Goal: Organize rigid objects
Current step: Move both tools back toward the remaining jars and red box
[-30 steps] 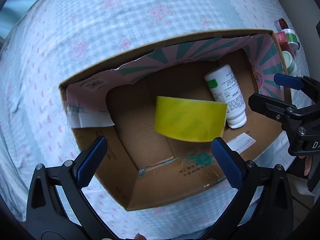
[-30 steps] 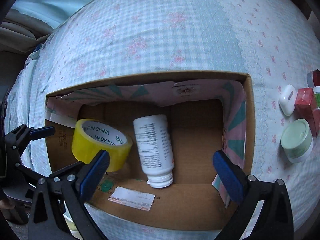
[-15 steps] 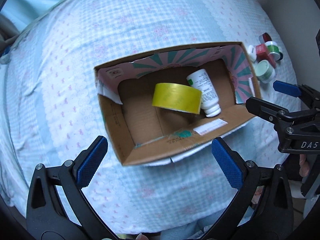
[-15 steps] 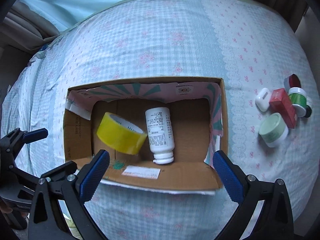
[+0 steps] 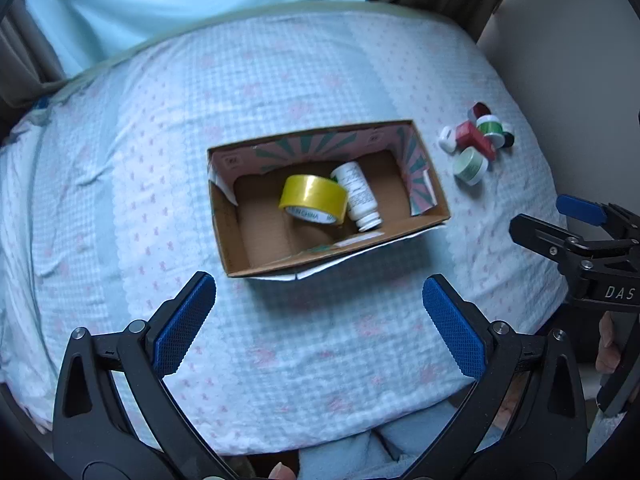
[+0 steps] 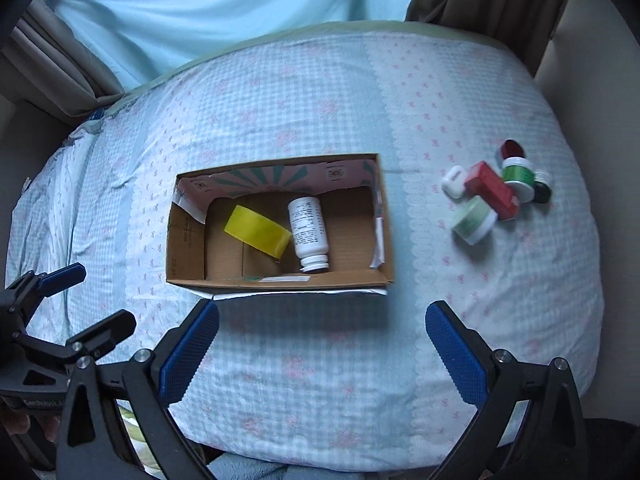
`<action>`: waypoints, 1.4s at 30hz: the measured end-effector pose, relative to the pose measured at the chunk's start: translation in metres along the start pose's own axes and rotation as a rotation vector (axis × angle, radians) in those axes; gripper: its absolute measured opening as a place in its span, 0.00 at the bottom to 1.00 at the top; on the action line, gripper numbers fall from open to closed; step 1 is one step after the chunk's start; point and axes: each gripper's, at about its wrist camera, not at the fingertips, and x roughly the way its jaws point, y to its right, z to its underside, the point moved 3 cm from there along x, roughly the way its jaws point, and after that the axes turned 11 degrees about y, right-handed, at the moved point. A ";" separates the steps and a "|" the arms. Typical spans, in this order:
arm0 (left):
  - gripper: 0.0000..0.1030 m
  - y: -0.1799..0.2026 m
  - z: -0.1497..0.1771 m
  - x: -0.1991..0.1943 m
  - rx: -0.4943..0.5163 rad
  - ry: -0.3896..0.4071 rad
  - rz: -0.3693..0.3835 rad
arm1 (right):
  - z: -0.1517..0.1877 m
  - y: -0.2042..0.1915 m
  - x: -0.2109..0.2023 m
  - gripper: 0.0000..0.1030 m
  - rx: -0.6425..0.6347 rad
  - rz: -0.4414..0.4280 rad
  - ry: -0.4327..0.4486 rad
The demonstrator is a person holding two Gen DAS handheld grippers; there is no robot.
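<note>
Both grippers hover over the bed (image 6: 320, 80), fingers spread wide and empty: left gripper (image 5: 316, 320), right gripper (image 6: 322, 344). In the cardboard box (image 6: 280, 280) lie a yellow tape roll (image 6: 258, 230) and a white bottle (image 6: 308, 228), touching. Small jars (image 6: 496, 196) cluster on the right.

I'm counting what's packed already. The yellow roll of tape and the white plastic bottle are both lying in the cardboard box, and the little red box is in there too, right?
Not quite. The yellow roll of tape and white plastic bottle do lie in the cardboard box, but the little red box sits outside on the bedsheet among the small jars, as the right wrist view shows.
</note>
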 end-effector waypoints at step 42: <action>1.00 0.311 -0.055 0.194 -0.078 -0.101 0.056 | -0.036 0.398 0.065 1.00 0.597 -0.196 -0.028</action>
